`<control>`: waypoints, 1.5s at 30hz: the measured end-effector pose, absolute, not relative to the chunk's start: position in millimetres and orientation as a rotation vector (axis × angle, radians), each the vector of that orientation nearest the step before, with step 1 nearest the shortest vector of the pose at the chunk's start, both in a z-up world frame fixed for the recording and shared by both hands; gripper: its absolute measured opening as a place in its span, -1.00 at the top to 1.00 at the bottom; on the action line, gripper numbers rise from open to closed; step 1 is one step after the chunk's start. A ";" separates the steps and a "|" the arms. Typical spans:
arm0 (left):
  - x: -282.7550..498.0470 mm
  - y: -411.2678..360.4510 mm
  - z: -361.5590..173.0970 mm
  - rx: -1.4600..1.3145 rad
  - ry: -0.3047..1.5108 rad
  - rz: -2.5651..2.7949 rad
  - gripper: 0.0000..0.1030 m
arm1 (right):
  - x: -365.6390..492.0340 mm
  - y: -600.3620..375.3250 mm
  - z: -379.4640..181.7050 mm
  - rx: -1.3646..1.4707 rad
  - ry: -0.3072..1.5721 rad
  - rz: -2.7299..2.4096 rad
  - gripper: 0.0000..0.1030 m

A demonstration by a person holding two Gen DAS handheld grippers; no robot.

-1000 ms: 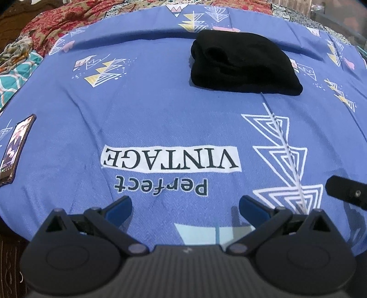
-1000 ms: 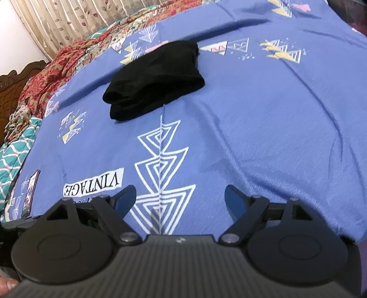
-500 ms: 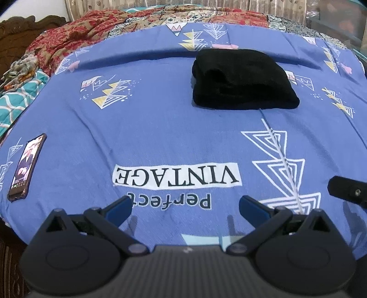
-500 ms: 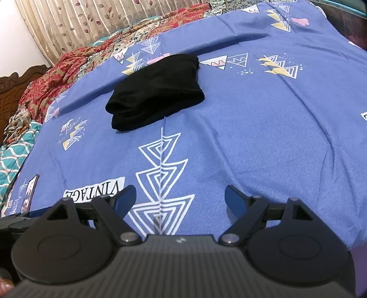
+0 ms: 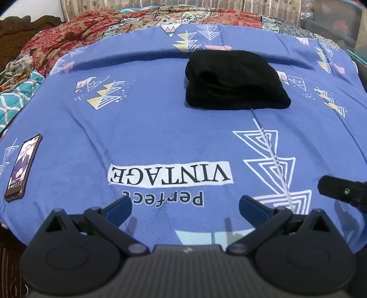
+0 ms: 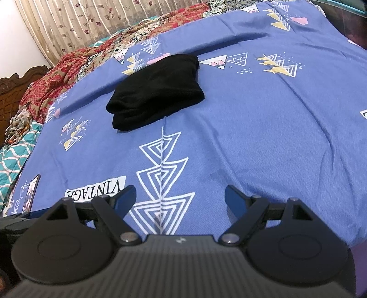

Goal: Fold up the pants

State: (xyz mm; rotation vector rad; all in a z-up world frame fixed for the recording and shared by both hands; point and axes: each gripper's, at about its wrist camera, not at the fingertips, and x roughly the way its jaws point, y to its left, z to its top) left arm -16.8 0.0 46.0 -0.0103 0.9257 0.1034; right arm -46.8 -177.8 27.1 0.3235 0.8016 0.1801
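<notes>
The black pants (image 5: pixel 234 81) lie folded into a compact bundle on the blue printed bedsheet (image 5: pixel 149 128), far from both grippers. They also show in the right wrist view (image 6: pixel 158 91). My left gripper (image 5: pixel 185 206) is open and empty, hovering over the sheet's near edge by the "Perfect VINTAGE" print. My right gripper (image 6: pixel 180 198) is open and empty, over the white triangle print near the same edge. Part of the right gripper (image 5: pixel 344 190) shows at the right side of the left wrist view.
A phone (image 5: pixel 23 165) lies on the sheet at the left edge; it also shows in the right wrist view (image 6: pixel 31 194). Red patterned and teal bedding (image 5: pixel 68 39) is bunched at the far left by a wooden headboard (image 6: pixel 20 80). Curtains (image 6: pixel 91 20) hang behind.
Both grippers have drawn back and up from the pants, which look farther away now. The pants have not moved. Both grippers stayed open.
</notes>
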 end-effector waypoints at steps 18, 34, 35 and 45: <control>-12.7 3.0 32.2 -0.056 1.057 0.152 -1.00 | -46.3 -184.2 23.7 0.328 0.817 0.184 -0.67; -10.6 6.1 28.1 -0.075 1.080 0.156 -1.00 | -43.2 -186.7 21.5 0.328 0.834 0.196 -0.67; -10.6 6.0 28.0 -0.074 1.081 0.158 -1.00 | -43.1 -186.8 21.5 0.329 0.835 0.196 -0.67; -10.9 0.6 28.1 -0.049 1.079 0.153 -1.00 | -43.7 -187.1 20.7 0.335 0.839 0.196 -0.67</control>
